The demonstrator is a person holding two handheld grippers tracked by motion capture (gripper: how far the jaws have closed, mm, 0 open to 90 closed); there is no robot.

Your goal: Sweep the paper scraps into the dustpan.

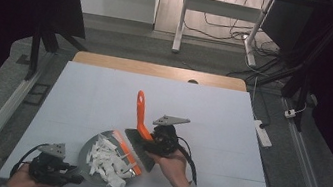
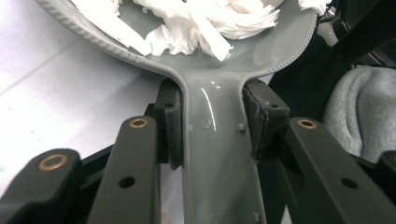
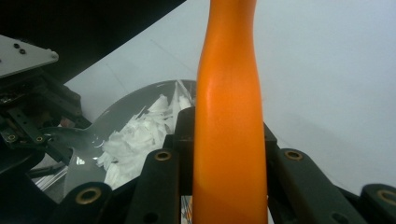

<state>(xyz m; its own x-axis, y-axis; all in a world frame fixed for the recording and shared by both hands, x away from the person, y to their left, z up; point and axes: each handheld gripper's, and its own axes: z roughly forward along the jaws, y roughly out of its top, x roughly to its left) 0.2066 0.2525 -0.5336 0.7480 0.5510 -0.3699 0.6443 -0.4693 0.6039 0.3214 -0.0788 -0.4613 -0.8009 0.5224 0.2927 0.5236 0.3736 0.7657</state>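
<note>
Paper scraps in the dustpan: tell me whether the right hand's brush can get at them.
Probably yes. The brush in the right gripper sits at the dustpan rim beside the paper scraps, nothing between them.

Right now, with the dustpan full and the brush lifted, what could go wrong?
1. The white scraps sit heaped in the grey dustpan; tipping its handle, clamped in the left tool, could spill them.
2. The orange-handled brush in the right tool hangs at the pan's edge and could flick scraps out.
</note>
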